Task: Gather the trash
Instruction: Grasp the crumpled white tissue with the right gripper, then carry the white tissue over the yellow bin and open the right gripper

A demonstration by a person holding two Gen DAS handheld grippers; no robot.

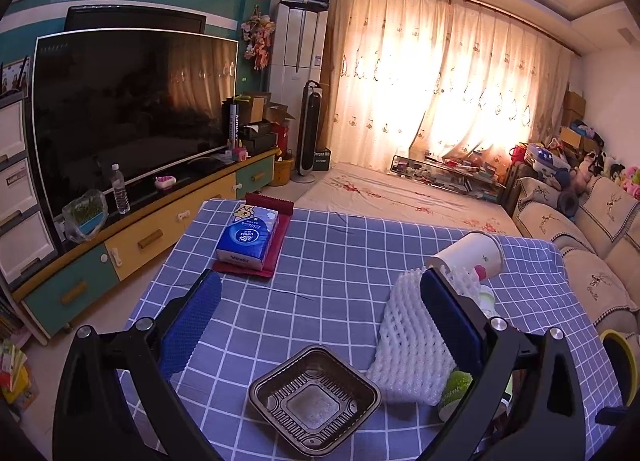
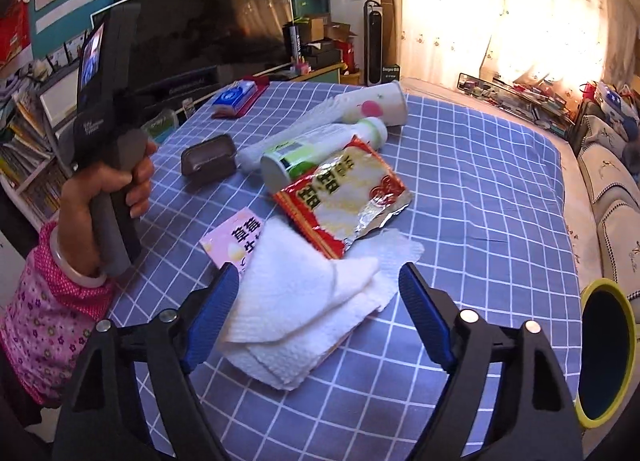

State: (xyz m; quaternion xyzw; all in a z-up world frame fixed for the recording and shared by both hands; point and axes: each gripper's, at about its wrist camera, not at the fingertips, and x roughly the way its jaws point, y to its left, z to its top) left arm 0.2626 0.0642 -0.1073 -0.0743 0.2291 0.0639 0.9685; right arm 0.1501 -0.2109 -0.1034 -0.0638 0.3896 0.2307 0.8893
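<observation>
Trash all on the counter (image 2: 472,165) w/ the blue checked cloth, mostly toward the sofa-side edge. Left gripper (image 1: 320,293) hovering over the near edge, jaws released wide, nothing between them. Dark plastic tray (image 1: 315,398) sitting upright right below, just inside the near edge. White foam net (image 1: 408,345) lying beside the tray, touching the inner face of the right-hand finger. Paper cup (image 1: 472,253) tipped on its side past the net, twd the middle of the counter.

Right gripper (image 2: 318,289) also spread open, jaws straddling a crumpled white paper towel (image 2: 304,301) near the near edge; can't tell if the pads actually touch it. Pink packet (image 2: 236,241) poking out from under the towel on the TV side. Red/gold snack wrapper (image 2: 348,197) torn open, overlapping the towel's far edge. Green-label bottle (image 2: 320,149) on its side just behind the wrapper, touching it. Yellow-rimmed bin (image 2: 608,349) off the sofa-side edge. Tissue pack (image 1: 249,235) on a red mat (image 1: 280,239) at the far TV-side corner.
</observation>
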